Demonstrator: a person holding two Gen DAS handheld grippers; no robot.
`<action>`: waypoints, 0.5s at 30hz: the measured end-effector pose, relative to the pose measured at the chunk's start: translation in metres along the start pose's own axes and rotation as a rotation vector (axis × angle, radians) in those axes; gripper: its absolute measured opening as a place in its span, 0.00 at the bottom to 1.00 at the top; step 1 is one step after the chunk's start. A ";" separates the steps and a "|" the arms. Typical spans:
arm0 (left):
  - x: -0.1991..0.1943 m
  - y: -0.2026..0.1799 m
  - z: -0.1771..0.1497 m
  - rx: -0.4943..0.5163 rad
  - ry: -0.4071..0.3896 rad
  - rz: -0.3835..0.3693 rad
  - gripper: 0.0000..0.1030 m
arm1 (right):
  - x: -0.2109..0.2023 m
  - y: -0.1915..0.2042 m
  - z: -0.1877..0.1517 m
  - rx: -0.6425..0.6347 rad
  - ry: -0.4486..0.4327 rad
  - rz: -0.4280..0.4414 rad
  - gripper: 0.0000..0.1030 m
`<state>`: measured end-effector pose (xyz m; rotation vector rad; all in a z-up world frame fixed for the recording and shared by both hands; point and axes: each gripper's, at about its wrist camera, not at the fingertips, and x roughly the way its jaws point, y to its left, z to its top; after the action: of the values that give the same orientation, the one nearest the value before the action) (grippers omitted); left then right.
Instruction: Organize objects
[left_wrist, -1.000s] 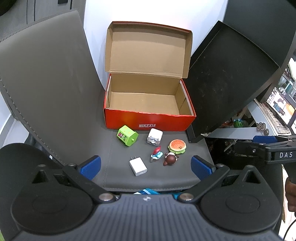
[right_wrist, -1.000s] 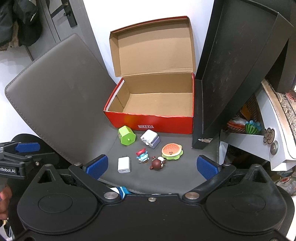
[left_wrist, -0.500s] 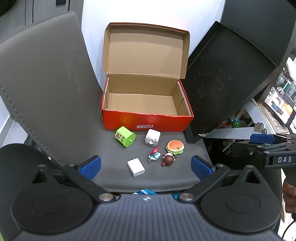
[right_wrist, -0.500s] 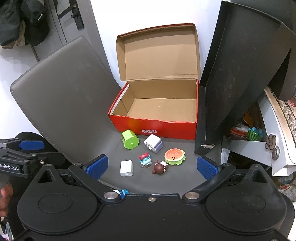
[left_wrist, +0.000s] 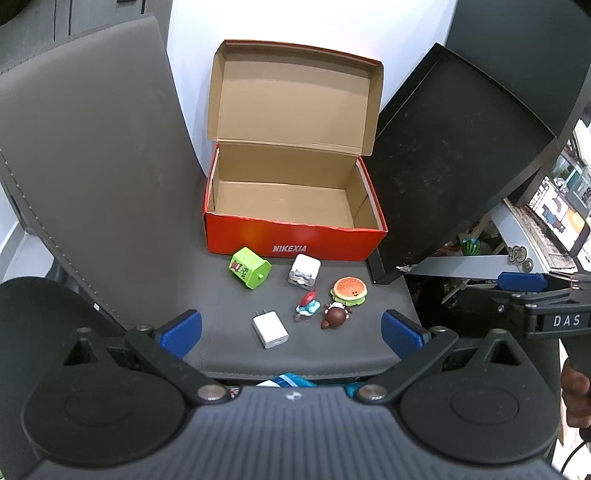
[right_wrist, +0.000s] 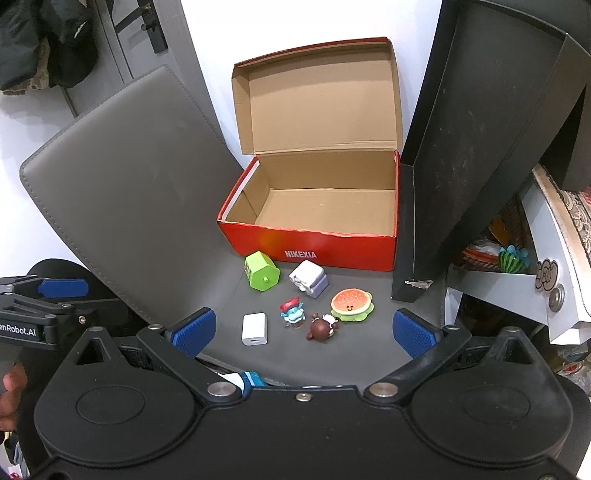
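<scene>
An open, empty red shoebox (left_wrist: 295, 243) (right_wrist: 314, 247) stands at the back of a grey mat (left_wrist: 221, 295). In front of it lie a green charger (left_wrist: 249, 267) (right_wrist: 262, 275), a pale cube charger (left_wrist: 304, 271) (right_wrist: 308, 278), a burger toy (left_wrist: 349, 291) (right_wrist: 351, 303), a blue-and-red figure (left_wrist: 307, 304) (right_wrist: 293, 313), a brown figure (left_wrist: 335, 315) (right_wrist: 322, 328) and a white charger (left_wrist: 270, 329) (right_wrist: 254, 328). My left gripper (left_wrist: 291, 330) is open and empty, above the mat's near edge. My right gripper (right_wrist: 304, 330) is open and empty, likewise held back from the objects.
The mat curls up into a grey wall on the left (right_wrist: 129, 184). A tall black box (left_wrist: 443, 166) (right_wrist: 461, 147) leans right of the shoebox. White drawers with clutter (right_wrist: 517, 280) stand at the right. A blue-and-white packet (left_wrist: 288, 380) lies at the mat's near edge.
Both grippers have drifted slightly, so the objects shift a little in view. Nothing on the mat has moved and both stay open.
</scene>
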<state>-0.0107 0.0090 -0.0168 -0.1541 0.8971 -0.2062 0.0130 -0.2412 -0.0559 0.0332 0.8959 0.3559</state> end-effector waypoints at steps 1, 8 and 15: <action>0.001 0.000 0.000 0.002 0.001 0.002 1.00 | 0.000 0.000 0.000 -0.001 0.000 0.000 1.00; 0.006 -0.001 -0.001 0.005 0.016 0.000 1.00 | 0.005 -0.003 -0.002 0.007 0.012 -0.002 1.00; 0.014 0.000 0.000 -0.001 0.031 0.010 1.00 | 0.011 -0.007 -0.003 0.017 0.031 -0.006 1.00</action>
<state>-0.0025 0.0054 -0.0272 -0.1478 0.9288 -0.1996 0.0191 -0.2450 -0.0681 0.0411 0.9292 0.3439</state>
